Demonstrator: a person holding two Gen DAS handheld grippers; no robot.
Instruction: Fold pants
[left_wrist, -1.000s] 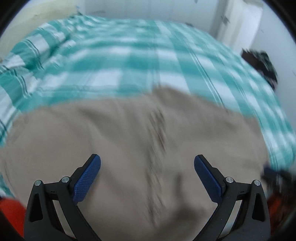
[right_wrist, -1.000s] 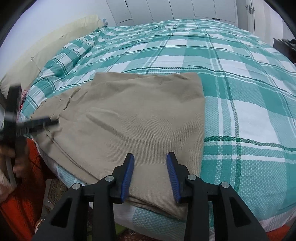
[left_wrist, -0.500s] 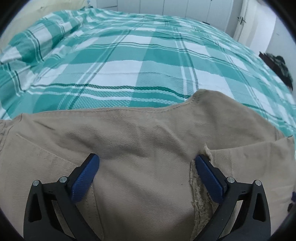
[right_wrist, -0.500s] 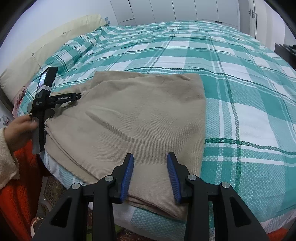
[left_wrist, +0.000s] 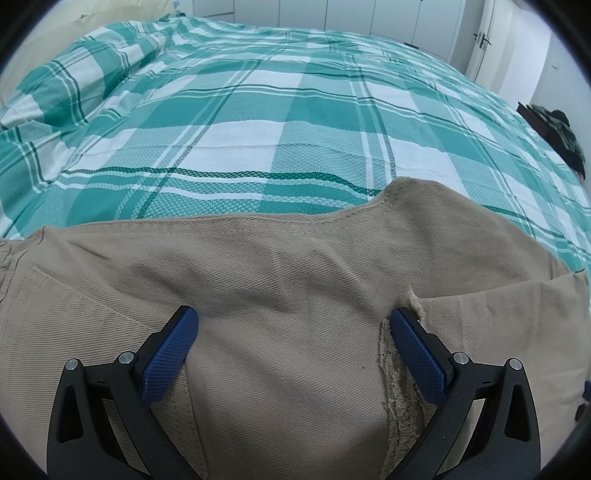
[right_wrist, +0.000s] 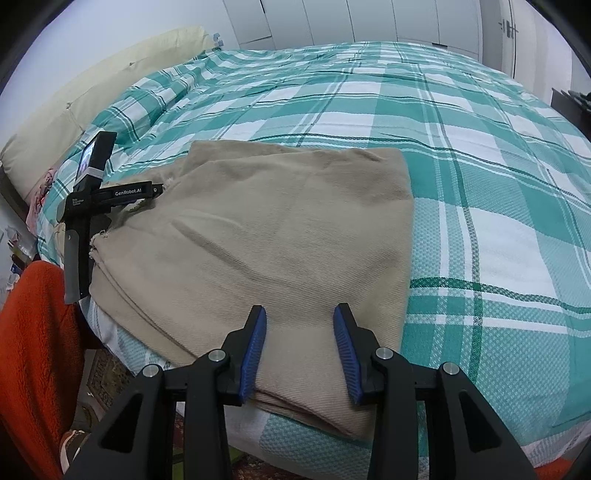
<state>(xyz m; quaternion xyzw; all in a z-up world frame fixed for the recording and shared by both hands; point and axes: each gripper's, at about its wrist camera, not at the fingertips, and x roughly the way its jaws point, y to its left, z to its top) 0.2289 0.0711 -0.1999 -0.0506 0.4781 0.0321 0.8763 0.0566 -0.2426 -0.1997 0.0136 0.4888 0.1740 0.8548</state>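
The beige pants (right_wrist: 280, 236) lie folded in several layers on the near edge of the bed. In the left wrist view the waist end with a pocket seam and a frayed hem (left_wrist: 288, 295) fills the lower half. My left gripper (left_wrist: 293, 325) is wide open and empty, low over that end; its body shows in the right wrist view (right_wrist: 96, 195) at the pants' left end. My right gripper (right_wrist: 300, 314) is partly open and empty, just above the pants' near edge.
The bed carries a green and white plaid cover (right_wrist: 480, 155) (left_wrist: 258, 140). A cream pillow (right_wrist: 92, 96) lies at the left. An orange sleeve (right_wrist: 33, 350) is at the lower left. White wardrobes (right_wrist: 351, 18) stand behind. Dark clothes (left_wrist: 557, 129) lie at the right.
My left gripper swung in over the pants' left end and settled there, still open. My right gripper opened a little wider and stayed in place.
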